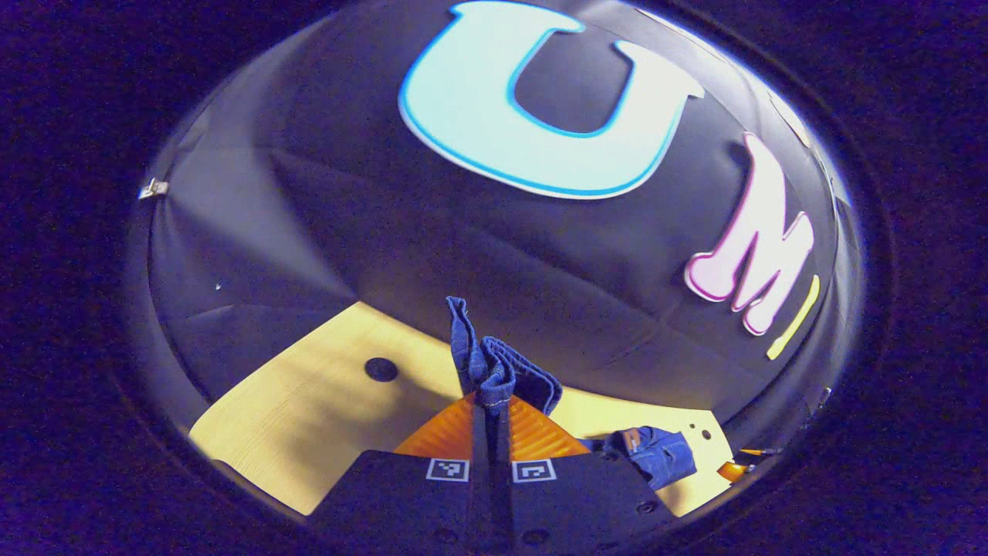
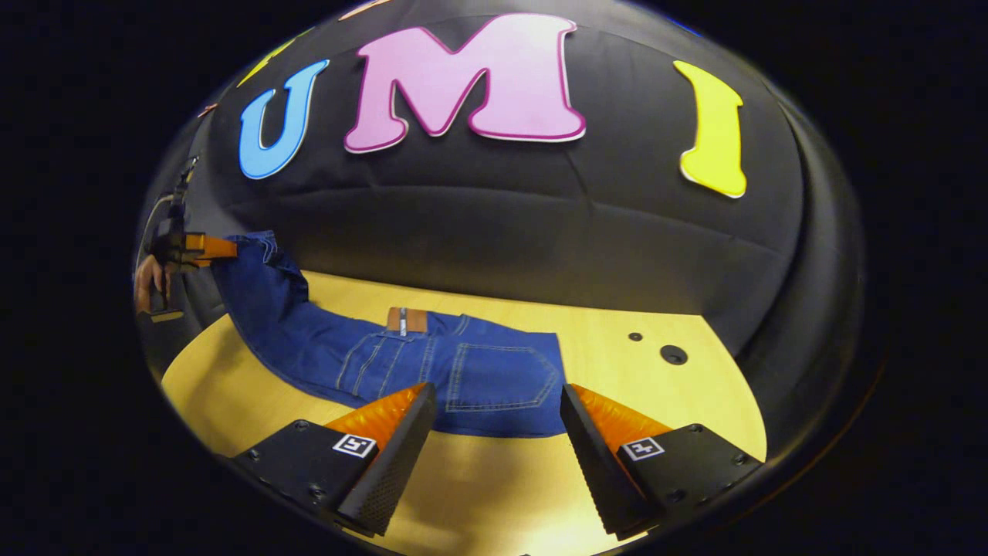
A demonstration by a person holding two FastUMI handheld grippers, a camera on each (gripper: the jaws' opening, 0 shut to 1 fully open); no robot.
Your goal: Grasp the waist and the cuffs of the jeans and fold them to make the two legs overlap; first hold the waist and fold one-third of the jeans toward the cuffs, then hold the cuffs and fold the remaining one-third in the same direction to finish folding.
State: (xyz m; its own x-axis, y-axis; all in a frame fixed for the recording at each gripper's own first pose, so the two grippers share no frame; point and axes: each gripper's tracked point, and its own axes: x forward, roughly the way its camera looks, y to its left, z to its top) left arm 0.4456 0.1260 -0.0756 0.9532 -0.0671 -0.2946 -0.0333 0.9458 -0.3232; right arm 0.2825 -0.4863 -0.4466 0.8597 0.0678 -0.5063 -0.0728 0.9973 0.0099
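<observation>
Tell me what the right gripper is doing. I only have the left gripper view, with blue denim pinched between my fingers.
Observer: The right gripper is open, with nothing between its fingers.
Operator: Where's the waist?
Observer: The blue denim jeans lie flat on the light wooden table, waist end just ahead of the right gripper, stitched back pocket facing up.
Operator: And my end?
Observer: From there, the leg rises off the table to the left gripper, held in a hand.
</observation>
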